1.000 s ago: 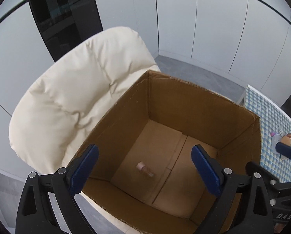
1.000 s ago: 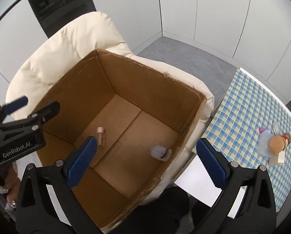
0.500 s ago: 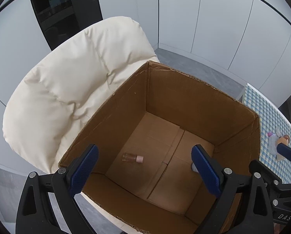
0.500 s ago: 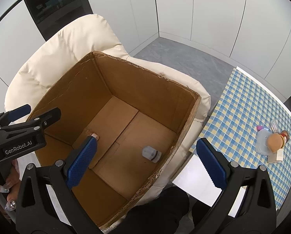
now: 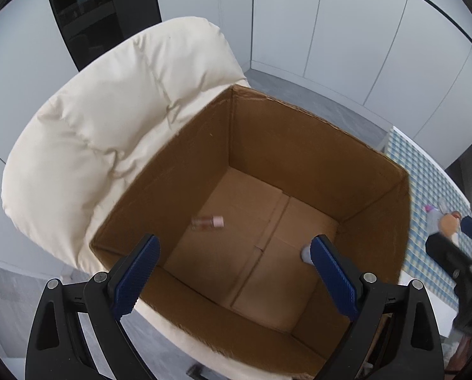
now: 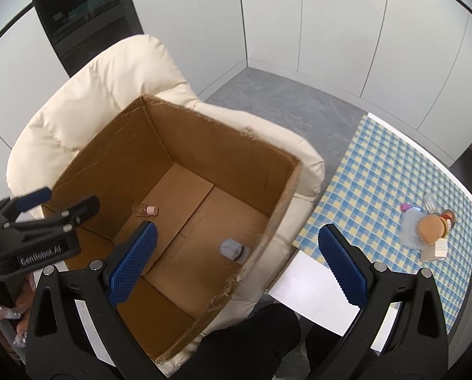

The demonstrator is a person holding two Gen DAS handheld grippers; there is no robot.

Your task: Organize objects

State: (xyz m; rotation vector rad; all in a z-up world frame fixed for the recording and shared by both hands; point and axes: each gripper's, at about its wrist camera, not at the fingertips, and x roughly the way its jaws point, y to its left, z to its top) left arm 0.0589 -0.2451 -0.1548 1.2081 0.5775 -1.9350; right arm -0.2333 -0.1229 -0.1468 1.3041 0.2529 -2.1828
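Note:
An open cardboard box (image 5: 299,145) (image 6: 229,145) rests on a cream padded chair (image 5: 109,133) (image 6: 87,117). On its floor lie a small pink-capped bottle (image 5: 208,222) (image 6: 145,210) and a pale bottle with a dark collar (image 6: 234,250), half hidden behind my finger in the left wrist view (image 5: 305,252). My left gripper (image 5: 232,275) hovers open above the box's near edge, empty. My right gripper (image 6: 236,266) is open and empty over the box's right rim. Several more items (image 6: 425,229) (image 5: 444,221) sit clustered on the checked tablecloth.
A table with a blue and yellow checked cloth (image 6: 378,183) stands right of the chair, with a white bare strip (image 6: 311,288) at its near edge. White wall panels and a dark glass panel (image 6: 84,15) are behind. Grey floor (image 6: 283,101) lies between chair and wall.
The pink-capped bottle has rolled across the box floor and now lies on its side. The pale bottle has shifted a little. Both grippers have drawn back and up from the box.

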